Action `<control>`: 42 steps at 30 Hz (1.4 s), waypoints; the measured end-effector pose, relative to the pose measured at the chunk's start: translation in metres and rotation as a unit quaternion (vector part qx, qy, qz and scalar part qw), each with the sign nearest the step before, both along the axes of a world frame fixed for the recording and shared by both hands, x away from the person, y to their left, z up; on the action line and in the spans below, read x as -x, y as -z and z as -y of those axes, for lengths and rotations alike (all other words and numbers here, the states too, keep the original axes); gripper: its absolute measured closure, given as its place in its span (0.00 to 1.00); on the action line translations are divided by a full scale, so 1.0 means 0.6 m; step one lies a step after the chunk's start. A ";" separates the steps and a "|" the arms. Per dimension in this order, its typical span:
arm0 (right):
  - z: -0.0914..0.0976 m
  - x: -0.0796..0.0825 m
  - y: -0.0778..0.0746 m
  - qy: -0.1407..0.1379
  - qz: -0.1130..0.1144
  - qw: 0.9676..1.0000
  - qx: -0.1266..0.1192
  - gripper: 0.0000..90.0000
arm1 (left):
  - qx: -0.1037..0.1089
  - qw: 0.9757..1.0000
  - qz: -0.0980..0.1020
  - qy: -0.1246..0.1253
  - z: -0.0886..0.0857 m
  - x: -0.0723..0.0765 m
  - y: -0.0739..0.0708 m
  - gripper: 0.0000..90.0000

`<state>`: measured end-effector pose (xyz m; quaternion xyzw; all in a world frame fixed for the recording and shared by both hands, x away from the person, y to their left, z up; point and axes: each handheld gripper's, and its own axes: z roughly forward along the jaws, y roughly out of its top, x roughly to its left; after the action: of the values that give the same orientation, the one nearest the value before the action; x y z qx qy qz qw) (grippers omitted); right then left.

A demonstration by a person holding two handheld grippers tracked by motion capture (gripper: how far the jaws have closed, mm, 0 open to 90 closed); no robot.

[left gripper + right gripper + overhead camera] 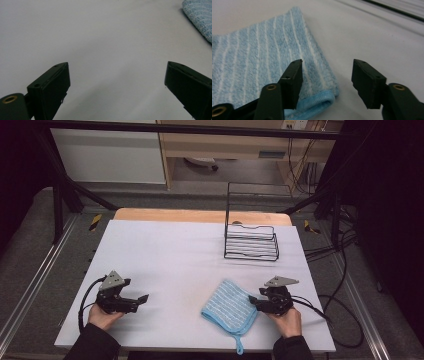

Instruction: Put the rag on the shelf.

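A folded light-blue cloth with white stripes (230,306) lies flat at the front right of the white table, a hanging loop trailing off its near corner. My right gripper (255,301) rests just at its right edge, open; in the right gripper view the cloth's (262,62) corner lies under the left jaw and nothing is held between the fingers. My left gripper (144,298) is low over bare table at the front left, jaws wide open and pointing right; in the left gripper view the cloth's (198,17) edge shows at the upper right.
A black wire rack (251,234) with a tall back frame stands at the back right of the table (170,250). Cables trail off the table's right side. A wooden strip edges the far side of the table.
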<state>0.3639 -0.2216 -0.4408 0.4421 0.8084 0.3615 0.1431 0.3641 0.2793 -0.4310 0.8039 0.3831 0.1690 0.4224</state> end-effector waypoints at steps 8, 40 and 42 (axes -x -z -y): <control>-0.002 -0.005 0.010 -0.001 -0.032 0.999 -0.022 0.69 | -0.001 1.000 -0.002 0.001 0.001 0.000 0.000 0.07; -0.046 -0.062 -0.014 -0.052 0.017 0.999 0.004 0.90 | -0.007 1.000 -0.006 0.002 0.004 -0.002 0.003 0.07; -0.054 -0.070 -0.015 -0.057 0.023 0.998 0.001 0.90 | -0.006 1.000 -0.005 0.001 0.004 -0.002 0.003 0.07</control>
<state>0.4059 -0.1895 -0.4319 0.3867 0.8291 0.3781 0.1416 0.3653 0.2771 -0.4330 0.8080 0.3833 0.1665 0.4154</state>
